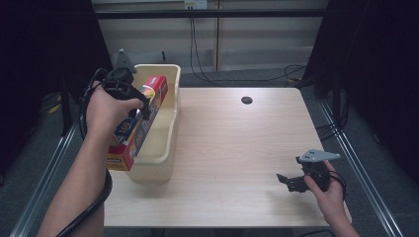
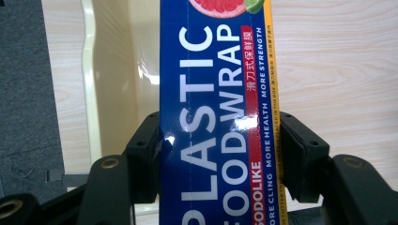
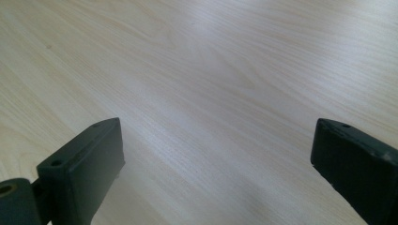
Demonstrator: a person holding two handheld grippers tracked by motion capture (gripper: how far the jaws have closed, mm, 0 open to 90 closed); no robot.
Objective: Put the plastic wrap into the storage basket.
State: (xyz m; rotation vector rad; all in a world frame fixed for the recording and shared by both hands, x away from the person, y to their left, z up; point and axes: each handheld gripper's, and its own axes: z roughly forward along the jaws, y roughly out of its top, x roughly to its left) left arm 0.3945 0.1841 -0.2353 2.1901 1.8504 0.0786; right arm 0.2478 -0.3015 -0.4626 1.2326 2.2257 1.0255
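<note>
1. The left gripper (image 1: 140,109) clenched a long blue box (image 1: 141,121) of plastic food wrap, its black jaws pressed against the box's two long sides.
2. In the left gripper view the box (image 2: 216,126) ran straight up between the jaws, white lettering facing the camera.
3. The box hung tilted over the cream bin (image 1: 165,143), its far end above the bin's back part and its near end jutting out past the bin's front left rim.
4. The bin stood at the table's (image 1: 237,148) left edge.
5. The right gripper (image 1: 290,181) rested well to the right of the bin, near the table's front right corner.
6. Its jaws stood released and wide apart, with bare wood (image 3: 211,93) between them.
</note>
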